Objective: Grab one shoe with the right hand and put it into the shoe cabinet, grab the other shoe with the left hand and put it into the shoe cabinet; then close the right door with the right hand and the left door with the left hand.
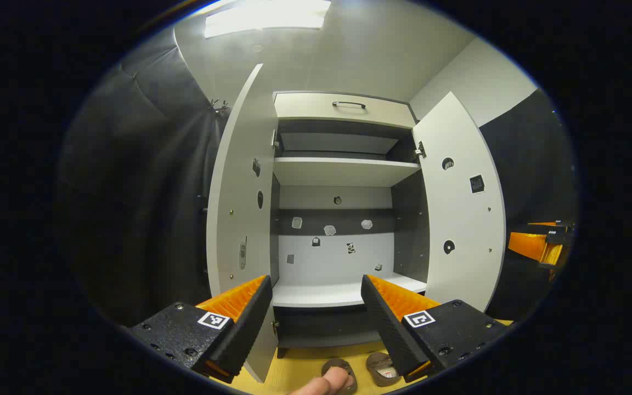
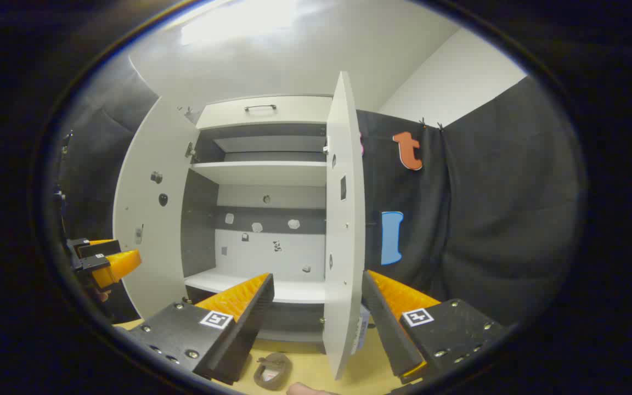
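Observation:
The white shoe cabinet (image 1: 343, 170) stands ahead with both doors swung wide: left door (image 1: 239, 208) and right door (image 1: 458, 214). Its lower shelf (image 1: 321, 293) is bare. Two brown shoes (image 1: 384, 368) lie side by side on the yellow floor before the cabinet, at the bottom of the left gripper view. One brown shoe (image 2: 272, 372) shows low in the right gripper view. My left gripper (image 1: 316, 285) is open and holds nothing. My right gripper (image 2: 319, 282) is open too, with the right door's edge (image 2: 343, 230) standing between its fingers farther off.
A drawer with a dark handle (image 1: 349, 104) tops the cabinet, above an upper shelf (image 1: 343, 170). Black cloth walls hang on both sides. The other gripper (image 1: 538, 244) shows at the far right of the left gripper view. A fingertip (image 1: 324, 384) pokes in at the bottom.

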